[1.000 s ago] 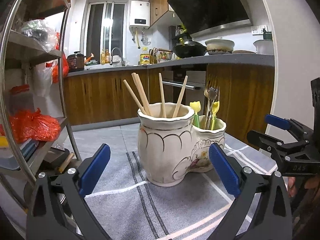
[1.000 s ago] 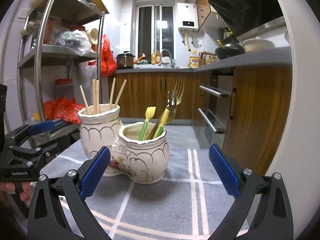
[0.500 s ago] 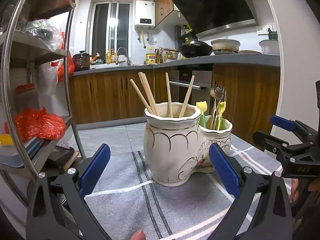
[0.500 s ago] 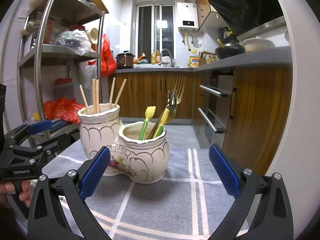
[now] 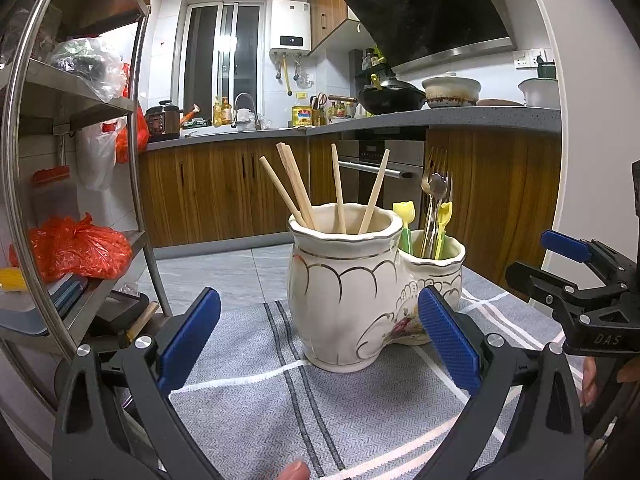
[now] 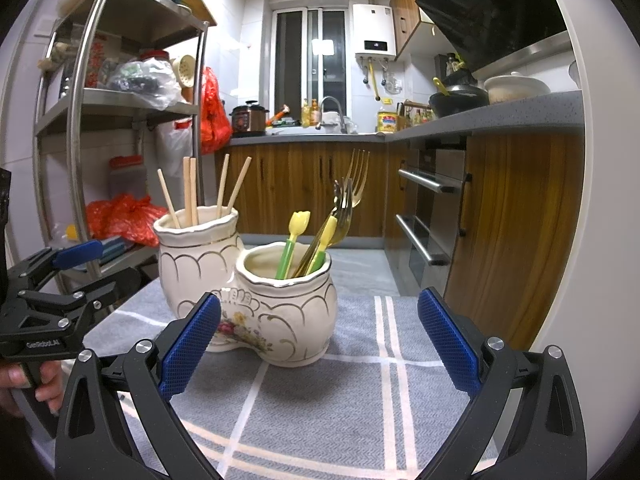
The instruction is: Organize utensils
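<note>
A white ceramic double holder stands on a grey striped cloth. Its taller pot holds several wooden chopsticks. Its lower pot holds gold forks and yellow-green plastic utensils. My left gripper is open and empty, just in front of the taller pot. My right gripper is open and empty, in front of the lower pot. Each gripper shows at the edge of the other's view.
A steel shelf rack with bags and boxes stands left of the table. Wooden kitchen cabinets and a grey counter with pots lie behind and to the right. The cloth reaches the table's right edge.
My left gripper has shifted a little left and back, so the holder sits further right in its view. My right gripper has barely moved. Both stay open.
</note>
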`<action>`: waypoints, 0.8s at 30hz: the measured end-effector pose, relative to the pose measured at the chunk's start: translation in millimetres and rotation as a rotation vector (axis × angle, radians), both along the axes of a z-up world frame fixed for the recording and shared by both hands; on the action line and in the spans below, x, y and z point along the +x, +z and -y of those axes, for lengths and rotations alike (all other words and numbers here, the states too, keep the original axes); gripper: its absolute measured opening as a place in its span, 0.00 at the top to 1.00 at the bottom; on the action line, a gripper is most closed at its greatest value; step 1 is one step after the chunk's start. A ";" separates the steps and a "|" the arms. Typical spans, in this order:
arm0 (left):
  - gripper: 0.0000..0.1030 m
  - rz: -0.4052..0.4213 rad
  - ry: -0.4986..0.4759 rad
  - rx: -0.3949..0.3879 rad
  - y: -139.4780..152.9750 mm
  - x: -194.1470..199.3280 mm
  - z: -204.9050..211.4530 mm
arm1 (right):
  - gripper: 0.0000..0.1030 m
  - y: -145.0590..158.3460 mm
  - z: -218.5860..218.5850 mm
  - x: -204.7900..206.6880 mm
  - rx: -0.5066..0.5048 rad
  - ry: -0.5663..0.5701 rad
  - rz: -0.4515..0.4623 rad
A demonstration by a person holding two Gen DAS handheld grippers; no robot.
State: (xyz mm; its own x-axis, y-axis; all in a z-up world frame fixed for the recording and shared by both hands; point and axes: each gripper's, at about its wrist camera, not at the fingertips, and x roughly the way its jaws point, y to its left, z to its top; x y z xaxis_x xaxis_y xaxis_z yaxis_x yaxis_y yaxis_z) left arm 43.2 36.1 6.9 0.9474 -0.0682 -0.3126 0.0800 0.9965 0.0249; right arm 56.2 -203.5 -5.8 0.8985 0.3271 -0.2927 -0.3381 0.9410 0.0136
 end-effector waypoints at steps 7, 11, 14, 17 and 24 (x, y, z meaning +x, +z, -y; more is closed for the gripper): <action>0.05 0.000 0.000 0.000 0.1 0.0 0.0 | 0.05 -1.6 1.3 -0.2 0.000 -0.011 -0.002; 0.05 -0.001 0.001 0.000 -0.3 0.6 0.1 | 0.05 -1.6 1.4 -0.6 0.000 -0.011 -0.003; 0.05 -0.001 0.003 0.000 -0.3 0.6 0.0 | 0.05 -1.6 1.4 -0.5 -0.001 -0.012 -0.003; 0.05 -0.003 0.002 0.000 -0.6 1.0 0.2 | 0.05 -1.3 1.2 0.2 0.000 -0.010 -0.003; 0.05 -0.003 0.000 0.000 -1.3 1.8 0.0 | 0.05 -1.3 1.2 0.1 -0.001 -0.011 -0.003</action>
